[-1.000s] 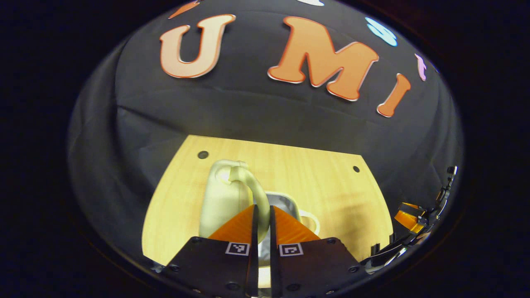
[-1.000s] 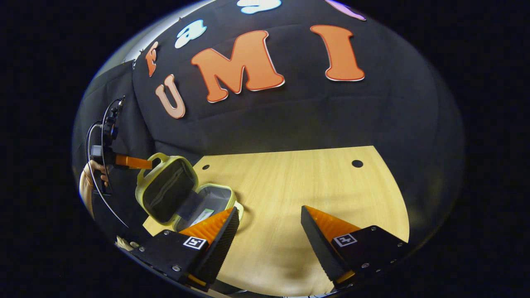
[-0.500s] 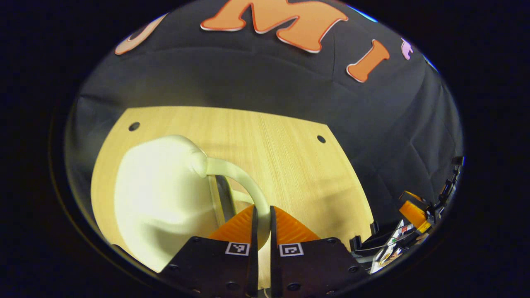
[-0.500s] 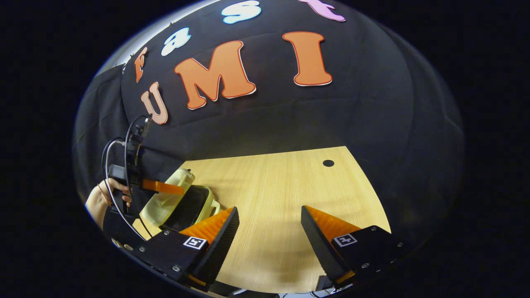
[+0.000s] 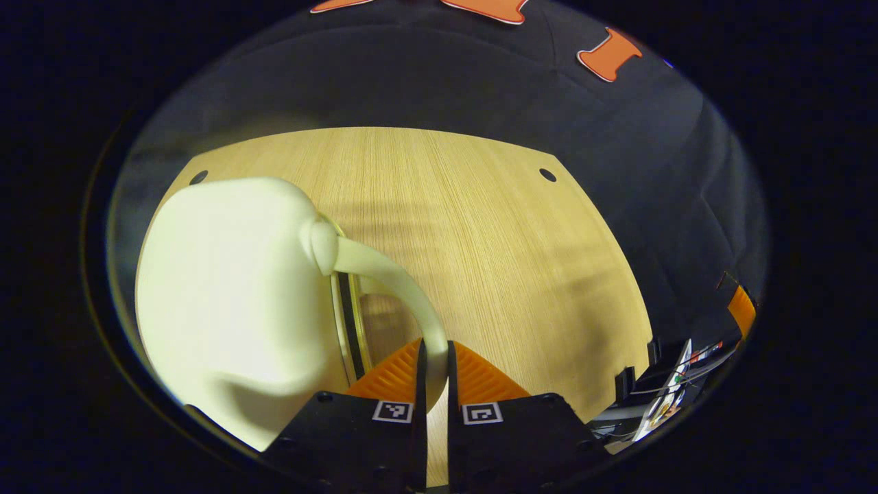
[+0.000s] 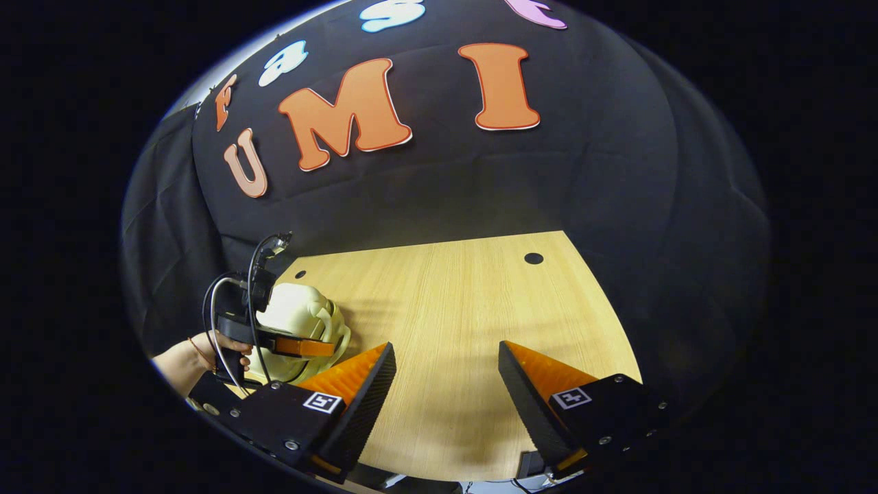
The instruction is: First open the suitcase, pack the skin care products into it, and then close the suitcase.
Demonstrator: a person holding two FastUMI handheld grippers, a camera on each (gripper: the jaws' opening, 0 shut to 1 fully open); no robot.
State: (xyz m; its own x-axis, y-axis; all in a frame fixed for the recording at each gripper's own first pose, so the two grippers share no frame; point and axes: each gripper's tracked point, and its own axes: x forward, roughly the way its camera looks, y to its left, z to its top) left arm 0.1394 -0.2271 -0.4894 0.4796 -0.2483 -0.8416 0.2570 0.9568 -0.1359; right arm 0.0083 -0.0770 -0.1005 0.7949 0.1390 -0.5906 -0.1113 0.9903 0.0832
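Now the suitcase [image 5: 233, 302] lid is down — a second ago it stood open, so the closing step looks nearly done. Left tongs [image 5: 433, 357] stay clenched on its handle [image 5: 398, 281]; right tongs [image 6: 446, 374] hang released over the bare counter [image 6: 453, 302]. Case lies at the counter's left edge, long axis running away from the left tongs, handle toward them.

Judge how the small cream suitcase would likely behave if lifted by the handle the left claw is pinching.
The suitcase looks like a rigid moulded shell, so it should probably keep its shape. Hung from the thin curved handle gripped by the left claw, it may swing. Its smooth glossy shell might slide easily on the wooden table.
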